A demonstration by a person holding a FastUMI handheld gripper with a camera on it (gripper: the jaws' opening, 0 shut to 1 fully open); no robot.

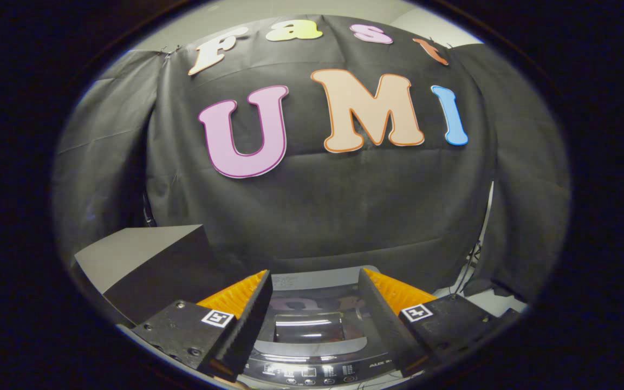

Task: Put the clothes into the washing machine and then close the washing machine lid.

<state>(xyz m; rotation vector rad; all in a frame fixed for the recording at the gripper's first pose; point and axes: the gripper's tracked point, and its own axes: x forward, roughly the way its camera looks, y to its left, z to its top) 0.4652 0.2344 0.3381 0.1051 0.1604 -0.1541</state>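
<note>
So the gripper (314,303) has its fingers spread wide with nothing between them, hovering over the washing machine (312,346). Its lid (309,325) looks shut, glossy glass panel, probably slippery and stiff, so I'd hook the front edge. Can't spot any clothes. A dark box (149,265) sits to the left, black cloth wall (323,216) behind.

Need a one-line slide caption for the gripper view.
Open gripper held empty above the washing machine, its lid down, a dark box beside it.
</note>
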